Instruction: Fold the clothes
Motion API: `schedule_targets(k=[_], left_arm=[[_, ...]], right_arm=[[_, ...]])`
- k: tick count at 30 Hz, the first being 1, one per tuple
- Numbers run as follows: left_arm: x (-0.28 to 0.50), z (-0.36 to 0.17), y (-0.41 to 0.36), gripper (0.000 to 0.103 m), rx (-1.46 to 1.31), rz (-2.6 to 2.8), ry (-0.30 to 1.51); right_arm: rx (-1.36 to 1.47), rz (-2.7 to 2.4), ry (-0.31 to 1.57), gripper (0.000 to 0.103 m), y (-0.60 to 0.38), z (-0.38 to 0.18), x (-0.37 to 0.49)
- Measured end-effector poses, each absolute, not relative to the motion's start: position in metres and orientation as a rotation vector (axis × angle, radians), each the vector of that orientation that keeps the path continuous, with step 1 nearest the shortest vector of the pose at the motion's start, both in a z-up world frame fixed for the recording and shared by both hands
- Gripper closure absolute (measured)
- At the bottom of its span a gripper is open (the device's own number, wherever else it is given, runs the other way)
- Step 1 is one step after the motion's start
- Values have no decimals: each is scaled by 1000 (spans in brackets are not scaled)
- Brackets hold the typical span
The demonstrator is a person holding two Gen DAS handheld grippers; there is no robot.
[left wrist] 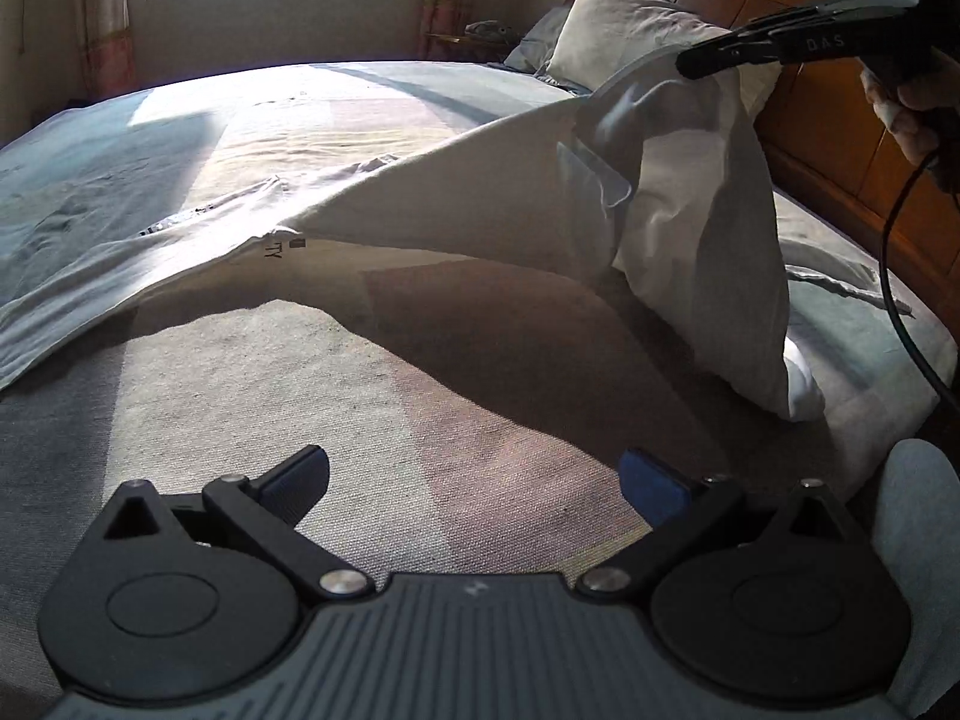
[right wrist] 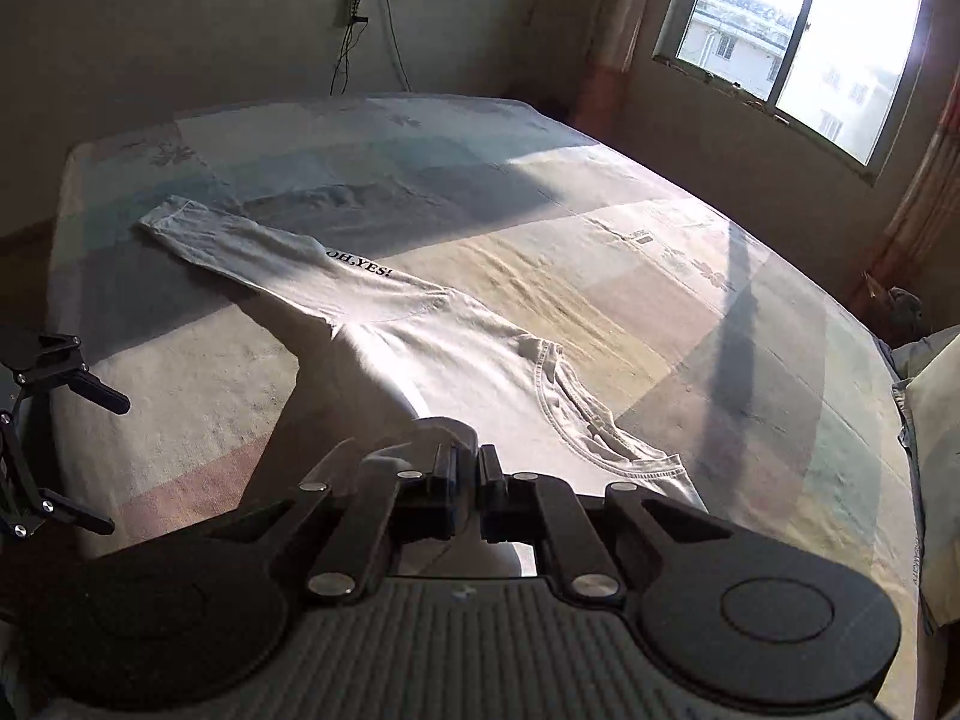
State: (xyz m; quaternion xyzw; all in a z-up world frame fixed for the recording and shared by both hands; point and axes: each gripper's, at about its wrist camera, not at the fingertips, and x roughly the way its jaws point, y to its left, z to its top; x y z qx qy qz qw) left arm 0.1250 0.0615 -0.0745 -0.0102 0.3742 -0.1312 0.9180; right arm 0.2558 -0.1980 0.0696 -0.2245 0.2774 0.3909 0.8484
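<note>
Cloth this thin looks light and limp to me: my right gripper (right wrist: 467,468) pinches the white T-shirt (right wrist: 420,336) by one edge, lifting it off the bed (right wrist: 660,228), the rest trailing toward 10 o'clock, while my left gripper (left wrist: 474,480) hangs spread and empty, so I'd take hems or corners.

Hidden and cut off

Print on white shirt (left wrist: 420,204) mostly folded under, only "TY" legible; pinched shirt edge motion-blurred beside right gripper (left wrist: 690,66).
</note>
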Motion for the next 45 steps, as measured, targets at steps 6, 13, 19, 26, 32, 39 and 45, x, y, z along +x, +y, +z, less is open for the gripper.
schedule_targets(k=[6, 13, 19, 26, 32, 39, 45], left_arm=[[123, -75, 58, 1, -5, -281, 774], [125, -77, 60, 1, -6, -271, 780], [125, -80, 62, 1, -5, -266, 785], [126, -82, 75, 1, -46, -251, 786], [126, -82, 80, 1, -59, -250, 786], [121, -75, 82, 1, -39, -242, 770], [111, -59, 81, 1, 18, -226, 723]], right_arm=[[-607, 670, 803, 88, -192, 20, 271], [-750, 738, 697, 71, -169, 4, 229], [-1111, 895, 520, 58, -124, -1, 175], [-1913, 914, 166, 52, -100, -94, 120], [-2090, 916, 5, 51, -89, -118, 123], [-1787, 979, 296, 95, -66, -85, 130], [-1297, 1069, 461, 96, -60, -11, 134]])
